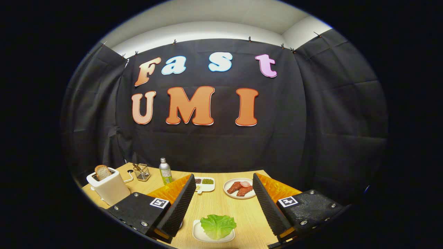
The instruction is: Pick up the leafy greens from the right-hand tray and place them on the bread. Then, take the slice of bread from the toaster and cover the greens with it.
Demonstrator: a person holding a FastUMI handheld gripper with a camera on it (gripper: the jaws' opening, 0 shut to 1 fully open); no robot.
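Now I'm holding the gripper (221,207) released, fingers wide apart around the lettuce leaf (218,225) on its tray (198,234); looking light, floppy, I'm judging its raised middle best to pinch

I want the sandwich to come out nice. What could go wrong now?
The leafy greens already lie between the open gripper fingers, draped loosely over the white tray, so a bump could slide them off. The bread slice sticks up from the toaster; pulling it out might tip the toaster.
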